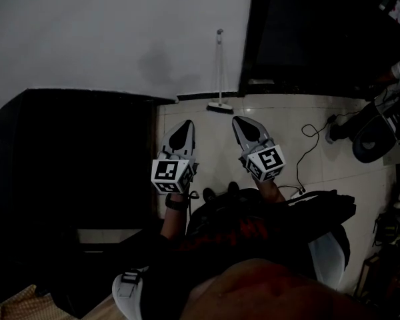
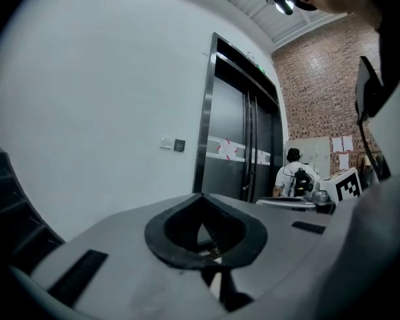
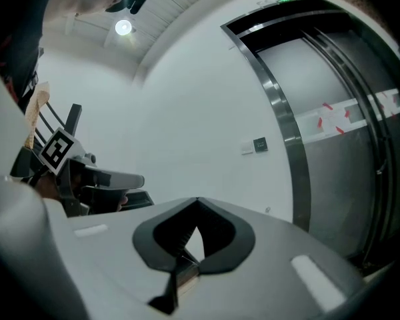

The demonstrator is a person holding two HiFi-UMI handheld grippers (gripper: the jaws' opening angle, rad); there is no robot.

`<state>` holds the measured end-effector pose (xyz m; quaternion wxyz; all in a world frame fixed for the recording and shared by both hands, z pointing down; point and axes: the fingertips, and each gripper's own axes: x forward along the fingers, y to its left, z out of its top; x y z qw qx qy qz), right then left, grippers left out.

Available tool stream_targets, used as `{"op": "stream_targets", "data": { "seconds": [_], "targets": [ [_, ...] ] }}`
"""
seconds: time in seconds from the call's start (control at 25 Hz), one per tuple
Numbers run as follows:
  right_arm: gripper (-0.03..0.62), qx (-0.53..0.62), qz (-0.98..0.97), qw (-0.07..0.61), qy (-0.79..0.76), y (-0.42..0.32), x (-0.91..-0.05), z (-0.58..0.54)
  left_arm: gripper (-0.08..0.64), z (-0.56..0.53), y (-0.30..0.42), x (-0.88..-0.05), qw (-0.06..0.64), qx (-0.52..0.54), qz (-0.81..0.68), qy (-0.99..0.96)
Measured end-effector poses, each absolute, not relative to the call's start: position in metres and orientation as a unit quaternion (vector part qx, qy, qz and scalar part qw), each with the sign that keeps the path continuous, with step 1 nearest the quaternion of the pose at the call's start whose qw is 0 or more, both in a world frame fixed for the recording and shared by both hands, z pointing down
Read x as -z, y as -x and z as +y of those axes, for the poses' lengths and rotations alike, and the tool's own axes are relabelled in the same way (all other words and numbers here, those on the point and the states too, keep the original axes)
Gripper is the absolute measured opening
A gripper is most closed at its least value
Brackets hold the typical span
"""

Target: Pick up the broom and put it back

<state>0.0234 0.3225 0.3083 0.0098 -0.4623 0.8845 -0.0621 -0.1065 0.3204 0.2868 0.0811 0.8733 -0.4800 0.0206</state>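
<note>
The broom (image 1: pixel 220 72) stands upright against the white wall, its pale handle leaning on the wall and its head (image 1: pixel 220 107) on the tiled floor. My left gripper (image 1: pixel 185 124) and right gripper (image 1: pixel 240 121) are held side by side a little nearer than the broom head, both pointing toward it and apart from it. In the left gripper view the left gripper (image 2: pixel 201 197) has its jaws together with nothing between them. The right gripper (image 3: pixel 199 201) is likewise shut and empty in its own view. Neither gripper view shows the broom.
A low black cabinet (image 1: pixel 73 159) fills the left side. Dark lift doors (image 1: pixel 307 32) stand right of the broom. A cable (image 1: pixel 313 139) and gear (image 1: pixel 377 135) lie on the floor at right. A person with a backpack (image 2: pixel 297 177) stands by the lift.
</note>
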Motion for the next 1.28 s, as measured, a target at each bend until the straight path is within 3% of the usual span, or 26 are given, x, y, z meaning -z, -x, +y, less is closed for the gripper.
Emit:
{"op": "stream_targets", "data": {
  "seconds": [1.28],
  "targets": [
    [0.0,0.062,0.888,0.004,0.456,-0.021,-0.295,0.331,0.005,0.323,0.109,-0.273,0.078,-0.012,-0.466,-0.881]
  ]
}}
